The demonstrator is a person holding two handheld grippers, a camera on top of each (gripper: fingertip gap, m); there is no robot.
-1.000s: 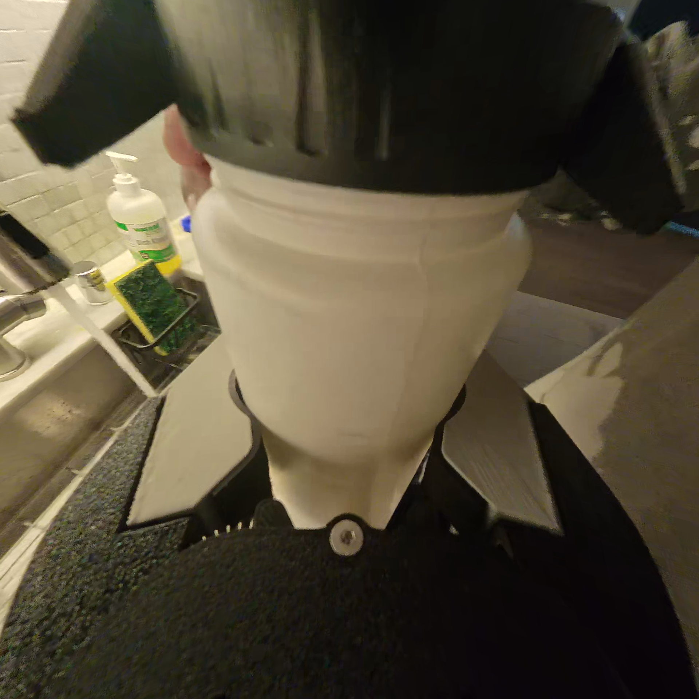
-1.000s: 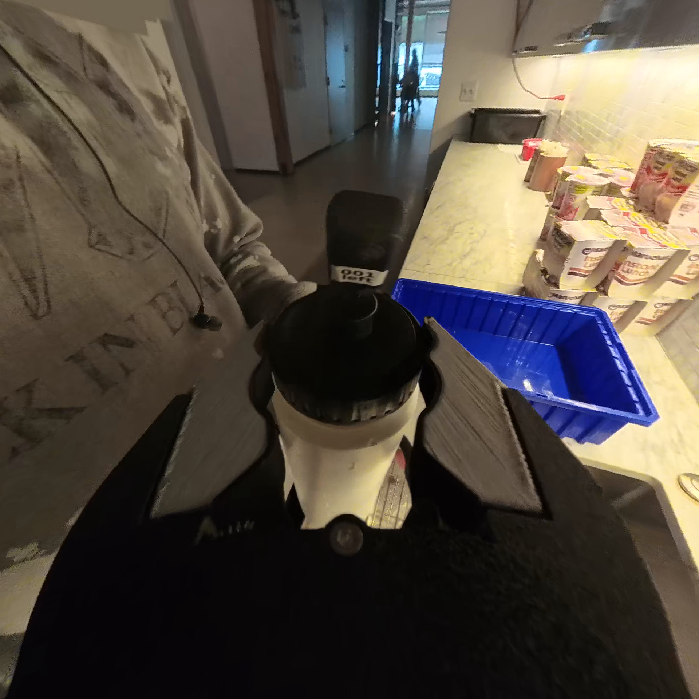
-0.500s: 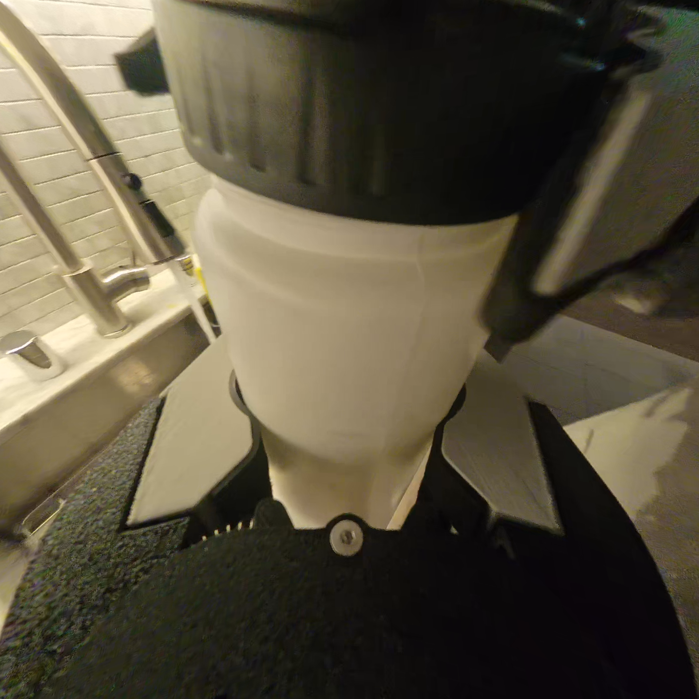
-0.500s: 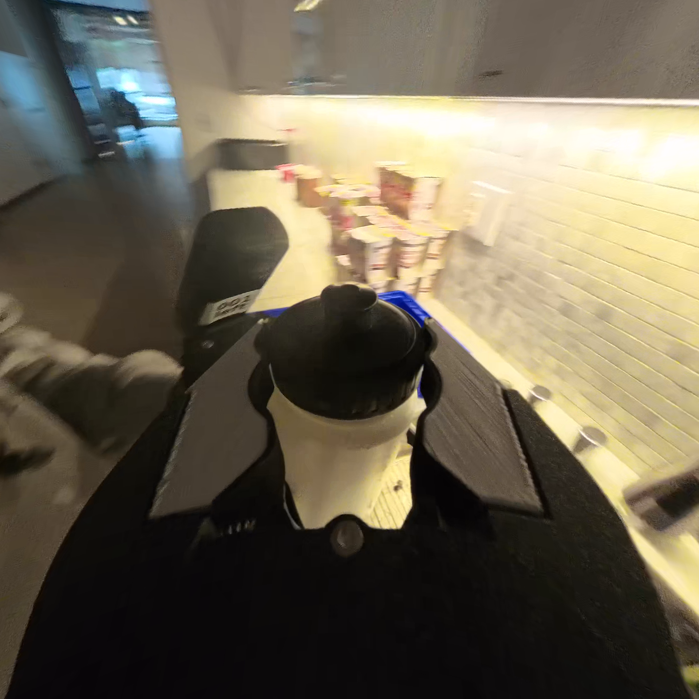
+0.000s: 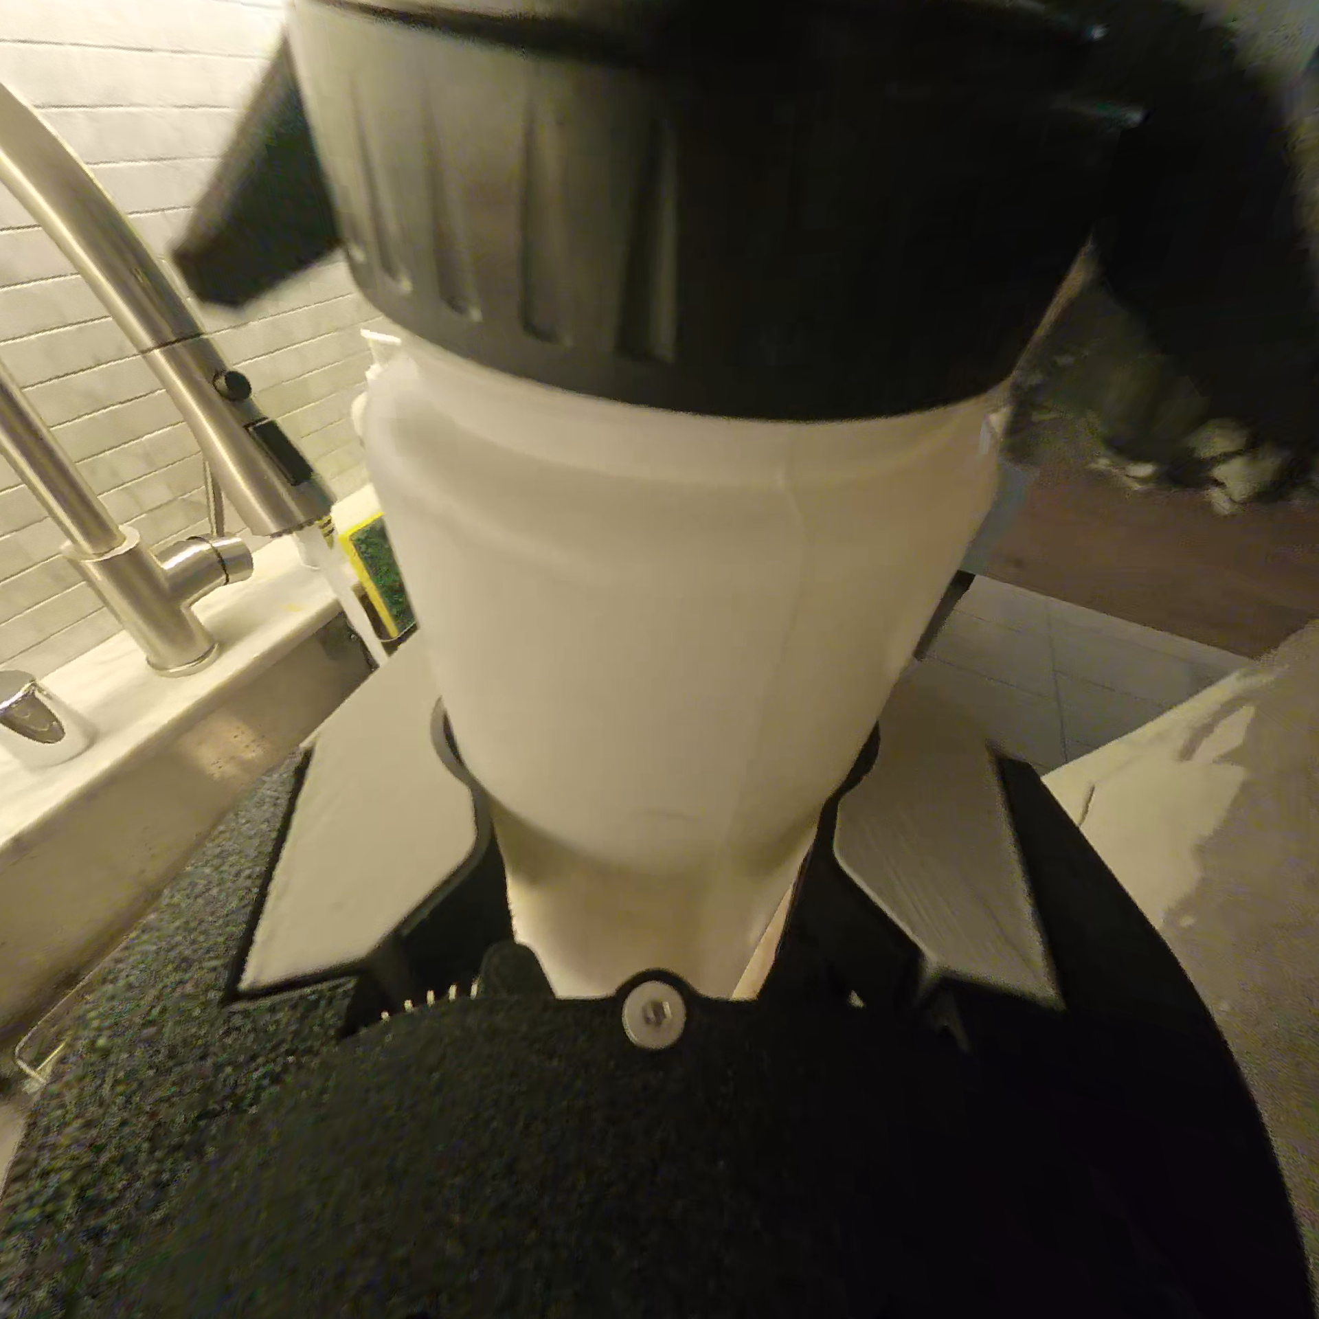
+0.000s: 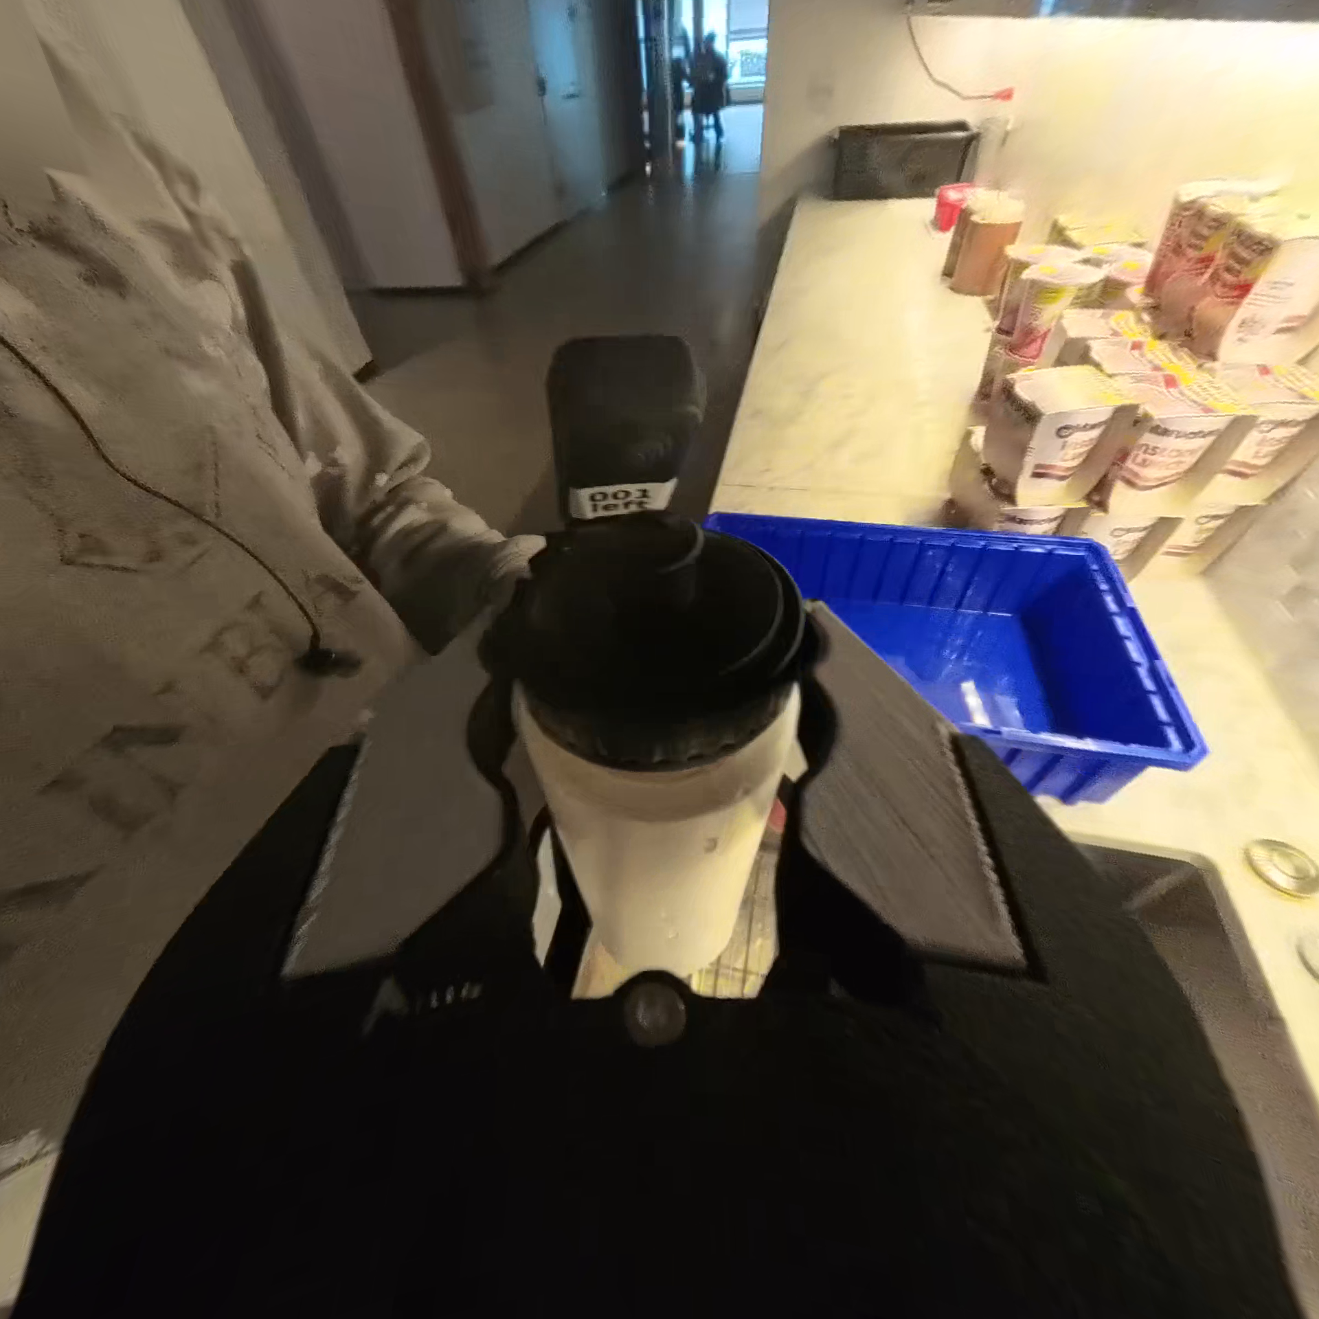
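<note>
both tools clenched one white bottle (image 5: 678,607): left tool (image 5: 653,806) its body, right tool (image 6: 653,721) its black cap (image 6: 642,642). a steel faucet (image 5: 143,457) on the pale counter (image 6: 842,400) stood left of the bottle. a blue bin (image 6: 999,642) sat beyond it.

Both tools (image 5: 657,842) (image 6: 653,756) are black and grainy, with grey ribbed pads (image 6: 906,806) and a centre screw (image 5: 653,1013); the sleeve (image 6: 400,514) looks pale grey, perhaps printed.

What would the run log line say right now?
left hand-held gripper: shut on white bottle | right hand-held gripper: shut on black lid | beside: faucet, blue bin
</note>
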